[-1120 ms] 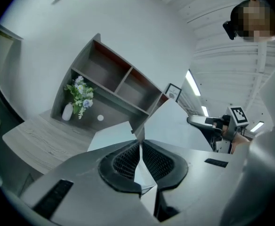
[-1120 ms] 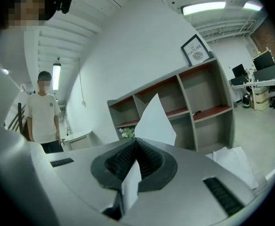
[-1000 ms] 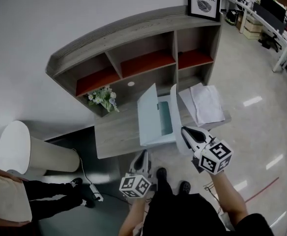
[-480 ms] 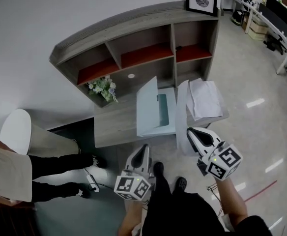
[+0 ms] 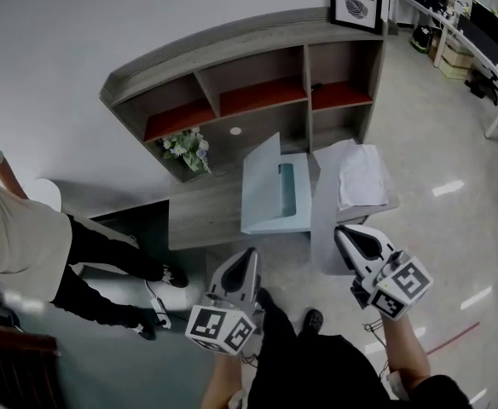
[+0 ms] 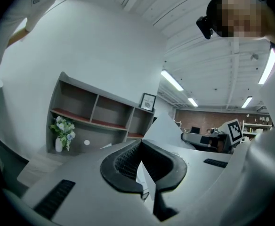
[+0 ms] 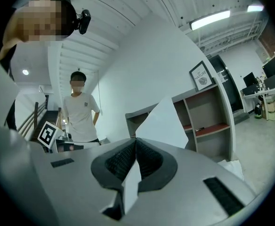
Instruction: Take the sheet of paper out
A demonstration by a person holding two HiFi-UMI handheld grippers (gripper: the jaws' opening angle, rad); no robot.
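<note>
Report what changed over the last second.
The right gripper, shut on the white sheet of paper, drew it back, away from the open light blue folder. The left gripper, jaws closed, also pulled back from the grey wooden desk. The folder and the loose white papers beside it stayed put.

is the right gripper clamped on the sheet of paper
Yes, in the right gripper view the right gripper has its jaws closed on the sheet of paper, which sticks out past their tips.
</note>
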